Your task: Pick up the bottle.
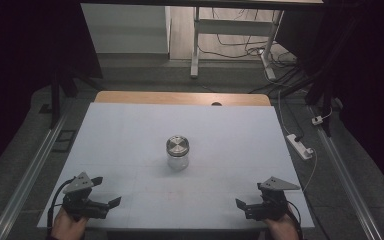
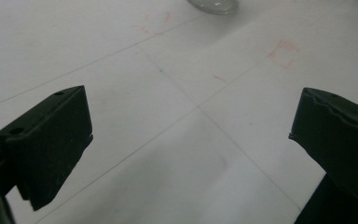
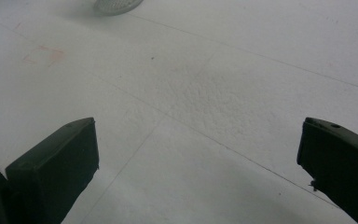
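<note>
A small clear glass jar [image 1: 177, 152] with a round metal lid stands upright in the middle of the white table [image 1: 130, 130]. My left gripper [image 1: 106, 191] rests near the front left corner, held in a hand, open with nothing between its jaws. My right gripper [image 1: 249, 195] sits near the front right corner, also open and empty. In the left gripper view the jar's base [image 2: 213, 4] shows at the top edge, far beyond the open gripper [image 2: 191, 126]. In the right gripper view the jar's base [image 3: 116, 4] lies at the top left, well ahead of the open gripper [image 3: 198, 140].
Faint pencil lines and a small red square mark [image 2: 284, 53] cross the table sheet. A wooden edge [image 1: 180, 98] shows at the table's back. On the floor to the right lies a white power strip [image 1: 300, 146] with cables; desk legs [image 1: 195, 45] stand behind.
</note>
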Demonstrator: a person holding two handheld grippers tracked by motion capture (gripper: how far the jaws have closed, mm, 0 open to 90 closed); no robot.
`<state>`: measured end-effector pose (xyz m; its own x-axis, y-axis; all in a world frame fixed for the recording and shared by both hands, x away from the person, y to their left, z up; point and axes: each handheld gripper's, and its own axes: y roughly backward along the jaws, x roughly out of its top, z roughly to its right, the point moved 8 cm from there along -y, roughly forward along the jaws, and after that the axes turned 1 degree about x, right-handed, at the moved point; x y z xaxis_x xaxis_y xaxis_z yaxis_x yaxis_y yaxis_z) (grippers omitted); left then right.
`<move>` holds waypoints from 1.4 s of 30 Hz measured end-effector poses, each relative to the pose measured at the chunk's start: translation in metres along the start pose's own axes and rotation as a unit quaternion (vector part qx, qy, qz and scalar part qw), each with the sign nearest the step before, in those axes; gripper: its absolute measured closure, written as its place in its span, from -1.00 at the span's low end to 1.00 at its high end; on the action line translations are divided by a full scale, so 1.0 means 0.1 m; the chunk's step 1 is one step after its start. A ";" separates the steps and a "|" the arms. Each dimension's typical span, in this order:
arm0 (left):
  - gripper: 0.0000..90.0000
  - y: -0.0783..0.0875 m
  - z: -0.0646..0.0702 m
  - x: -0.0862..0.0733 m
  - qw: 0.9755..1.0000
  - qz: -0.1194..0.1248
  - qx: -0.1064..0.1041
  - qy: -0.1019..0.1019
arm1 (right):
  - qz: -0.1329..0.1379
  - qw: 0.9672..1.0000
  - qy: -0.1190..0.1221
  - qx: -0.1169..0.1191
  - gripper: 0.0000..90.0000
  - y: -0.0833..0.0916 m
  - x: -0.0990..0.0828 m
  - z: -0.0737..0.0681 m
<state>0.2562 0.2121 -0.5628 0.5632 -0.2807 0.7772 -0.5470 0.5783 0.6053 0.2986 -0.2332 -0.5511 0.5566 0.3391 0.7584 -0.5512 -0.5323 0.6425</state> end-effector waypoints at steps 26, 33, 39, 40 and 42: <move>-1.00 -0.36 0.13 0.23 0.998 -0.005 -0.029 -0.060 | -0.005 1.000 0.004 0.000 -1.00 -0.01 0.00 0.00; -1.00 -0.48 0.13 0.37 0.998 0.004 -0.034 -0.057 | -0.004 1.000 0.005 0.001 -1.00 -0.01 0.00 -0.01; -1.00 -0.59 0.14 0.45 0.998 0.002 -0.034 -0.057 | -0.004 1.000 0.007 0.000 -1.00 -0.01 0.00 -0.01; -1.00 -0.63 0.15 0.48 0.998 0.001 -0.037 -0.059 | -0.004 1.000 0.008 0.001 -1.00 -0.01 0.00 -0.01; -1.00 -0.68 0.16 0.52 0.997 -0.002 -0.036 -0.063 | -0.005 1.000 0.010 0.000 -1.00 -0.01 0.00 -0.02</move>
<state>0.3128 0.1463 -0.5608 0.4804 -0.3737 0.7935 -0.4972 0.6293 0.5973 0.2978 -0.2317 -0.5518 0.5487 0.3603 0.7544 -0.5456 -0.5294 0.6496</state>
